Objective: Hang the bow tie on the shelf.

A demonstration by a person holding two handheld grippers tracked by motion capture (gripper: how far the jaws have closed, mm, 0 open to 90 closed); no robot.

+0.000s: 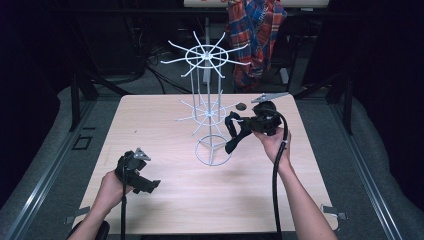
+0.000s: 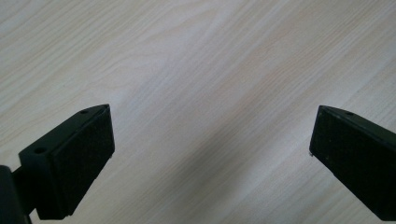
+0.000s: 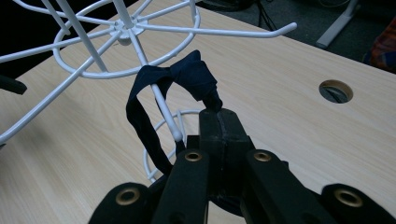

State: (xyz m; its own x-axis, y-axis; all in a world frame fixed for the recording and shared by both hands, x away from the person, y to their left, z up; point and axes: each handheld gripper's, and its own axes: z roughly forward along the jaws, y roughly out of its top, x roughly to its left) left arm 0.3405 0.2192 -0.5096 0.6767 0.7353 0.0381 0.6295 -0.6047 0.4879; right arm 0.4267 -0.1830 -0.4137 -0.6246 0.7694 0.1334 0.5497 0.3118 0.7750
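A white wire rack (image 1: 206,100) with two rings of hooks stands on the middle of the wooden table (image 1: 165,205). My right gripper (image 1: 239,125) is beside its lower ring, shut on a dark blue knotted fabric band (image 3: 187,72). The band's loop hangs around a ball-tipped hook (image 3: 166,112) of the rack (image 3: 93,37), just in front of the closed right gripper (image 3: 219,116). My left gripper (image 1: 150,185) rests low near the table's front left. In the left gripper view, my left gripper (image 2: 210,112) stands open over bare wood with nothing between its jaws.
A small dark item (image 1: 241,106) hangs on a hook at the lower ring's right. A plaid shirt (image 1: 255,35) hangs behind the table. The tabletop has a round hole (image 3: 335,90) near its far edge. Dark floor and stands surround the table.
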